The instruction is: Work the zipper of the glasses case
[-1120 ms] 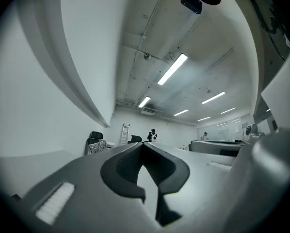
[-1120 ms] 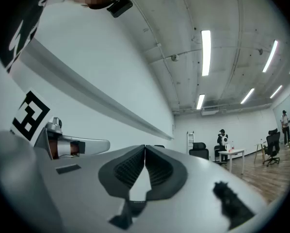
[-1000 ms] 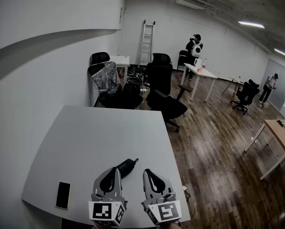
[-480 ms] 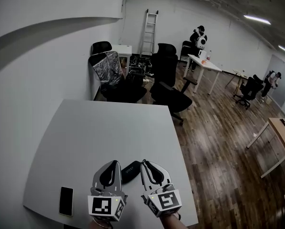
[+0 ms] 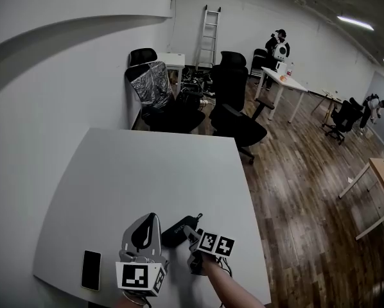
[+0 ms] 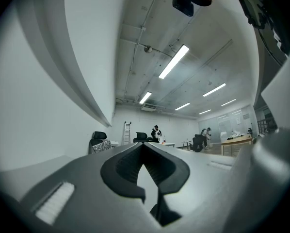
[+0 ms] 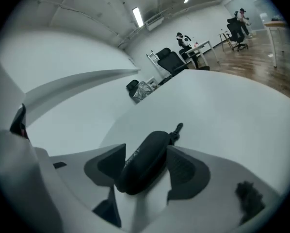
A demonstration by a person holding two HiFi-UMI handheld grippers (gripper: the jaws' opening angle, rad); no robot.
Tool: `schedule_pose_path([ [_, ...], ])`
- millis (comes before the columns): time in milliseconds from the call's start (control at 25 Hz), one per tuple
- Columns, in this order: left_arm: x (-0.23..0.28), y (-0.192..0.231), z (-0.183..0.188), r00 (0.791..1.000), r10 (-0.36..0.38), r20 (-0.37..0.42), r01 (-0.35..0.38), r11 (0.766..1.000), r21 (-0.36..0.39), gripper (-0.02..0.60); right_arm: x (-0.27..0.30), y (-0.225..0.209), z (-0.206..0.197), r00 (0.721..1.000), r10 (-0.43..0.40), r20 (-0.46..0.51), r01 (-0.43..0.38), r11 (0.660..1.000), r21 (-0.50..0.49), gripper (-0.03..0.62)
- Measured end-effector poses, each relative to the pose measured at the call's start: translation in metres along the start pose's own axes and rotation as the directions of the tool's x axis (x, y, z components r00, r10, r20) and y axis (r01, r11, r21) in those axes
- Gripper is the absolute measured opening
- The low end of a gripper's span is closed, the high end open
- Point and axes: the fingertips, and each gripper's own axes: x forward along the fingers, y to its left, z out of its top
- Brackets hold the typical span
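The right gripper [image 7: 146, 153], its jaws just opened, is released around the glasses case [image 5: 179, 230] on the worktop [image 5: 147, 172], while the left gripper [image 6: 144, 145] is clenched empty.

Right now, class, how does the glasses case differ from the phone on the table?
The glasses case is rounded and bulging; the phone is a flat slab. The glasses case lies slanted; the phone lies nearly straight, further left. Both are dark and rest on the pale table.

Black oval glasses case [image 5: 178, 231], closed, lying slantwise by near edge of table [image 5: 147, 172], zipper pull [image 5: 199, 217] at far-right end
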Motion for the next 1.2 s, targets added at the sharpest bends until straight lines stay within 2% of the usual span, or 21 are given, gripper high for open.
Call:
schedule_pose_path([
  [160, 0.003, 0.005, -0.006, 1.0, 0.007, -0.018, -0.007, 1.0, 0.002, 0.003, 0.017, -0.014, -0.012, 0.999, -0.017, -0.043, 0.021, 0.996, 0.084, 0.262],
  [320, 0.003, 0.007, -0.014, 0.999, 0.006, -0.036, -0.006, 1.0, -0.003, 0.003, 0.029, -0.013, -0.015, 0.998, -0.037, -0.057, 0.042, 0.996, 0.08, 0.265],
  [560, 0.004, 0.008, -0.018, 0.999, -0.005, -0.05, 0.005, 1.0, 0.006, 0.003, 0.041, 0.003, -0.014, 0.999, 0.039, -0.035, -0.032, 0.979, 0.201, 0.264],
  [680, 0.004, 0.012, -0.02, 0.998, -0.004, -0.055, 0.005, 1.0, 0.016, 0.003, 0.049, 0.006, -0.013, 0.999, 0.039, -0.027, -0.031, 0.968, 0.25, 0.264],
  [840, 0.007, 0.019, -0.026, 0.997, -0.001, -0.072, 0.002, 1.0, 0.018, 0.003, 0.061, 0.009, -0.012, 0.999, 0.017, -0.037, -0.007, 0.968, 0.253, 0.265],
  [1040, 0.012, 0.026, -0.032, 0.997, -0.009, -0.082, 0.01, 1.0, 0.013, 0.003, 0.074, 0.012, -0.014, 0.996, 0.087, -0.016, -0.074, 0.923, 0.376, 0.264],
  [1120, 0.013, 0.027, -0.033, 0.997, -0.011, -0.08, 0.012, 1.0, 0.016, 0.003, 0.075, 0.012, -0.013, 0.994, 0.11, -0.002, -0.101, 0.916, 0.389, 0.259],
  [1200, 0.012, 0.028, -0.033, 0.997, -0.013, -0.077, 0.014, 1.0, 0.02, 0.003, 0.073, 0.014, -0.012, 0.993, 0.118, 0.007, -0.112, 0.92, 0.376, 0.222],
])
